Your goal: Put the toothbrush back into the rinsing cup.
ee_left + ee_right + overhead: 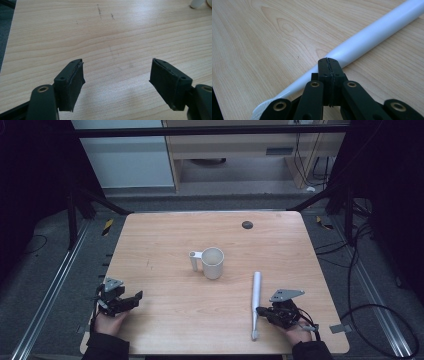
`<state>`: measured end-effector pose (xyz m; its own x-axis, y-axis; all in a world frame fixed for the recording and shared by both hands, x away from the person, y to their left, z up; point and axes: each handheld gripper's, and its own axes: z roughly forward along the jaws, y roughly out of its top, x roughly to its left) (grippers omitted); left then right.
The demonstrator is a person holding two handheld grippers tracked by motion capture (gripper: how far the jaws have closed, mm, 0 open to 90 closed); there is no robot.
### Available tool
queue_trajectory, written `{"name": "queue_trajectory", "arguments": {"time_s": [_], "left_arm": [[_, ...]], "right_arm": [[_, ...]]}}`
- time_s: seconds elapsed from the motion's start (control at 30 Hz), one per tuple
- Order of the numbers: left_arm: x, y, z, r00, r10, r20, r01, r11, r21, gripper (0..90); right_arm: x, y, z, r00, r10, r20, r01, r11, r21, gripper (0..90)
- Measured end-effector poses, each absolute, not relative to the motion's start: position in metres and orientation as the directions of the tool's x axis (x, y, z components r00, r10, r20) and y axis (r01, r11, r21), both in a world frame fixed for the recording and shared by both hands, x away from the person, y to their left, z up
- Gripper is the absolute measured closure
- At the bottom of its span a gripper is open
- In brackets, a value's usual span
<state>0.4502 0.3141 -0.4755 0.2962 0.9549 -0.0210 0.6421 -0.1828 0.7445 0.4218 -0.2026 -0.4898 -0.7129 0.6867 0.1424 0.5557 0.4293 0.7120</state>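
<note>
A white mug stands upright at the table's middle, its handle pointing left. A long white rod lies on the wood at the front right, running from near the mug toward the front edge. My right gripper rests right beside the rod's near half. In the right gripper view its jaws are pressed together with nothing between them, and the rod passes just beyond the tips. My left gripper sits at the front left, open over bare wood. A corner of the mug shows far off.
A small dark round disc lies near the wooden table's far edge. Faint pencil marks cross the wood ahead of the left gripper. Cables trail on the floor to the right, and metal rails run along both sides.
</note>
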Motion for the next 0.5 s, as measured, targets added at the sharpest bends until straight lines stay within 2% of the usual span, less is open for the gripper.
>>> {"name": "queue_trajectory", "arguments": {"time_s": [0.5], "left_arm": [[0.451,0.311,-0.476,0.305,0.952,-0.012,0.641,-0.196,0.742,26.7]], "right_arm": [[0.423,-0.192,-0.493,-0.732,0.666,0.145,0.55,0.452,0.703,89.9]]}}
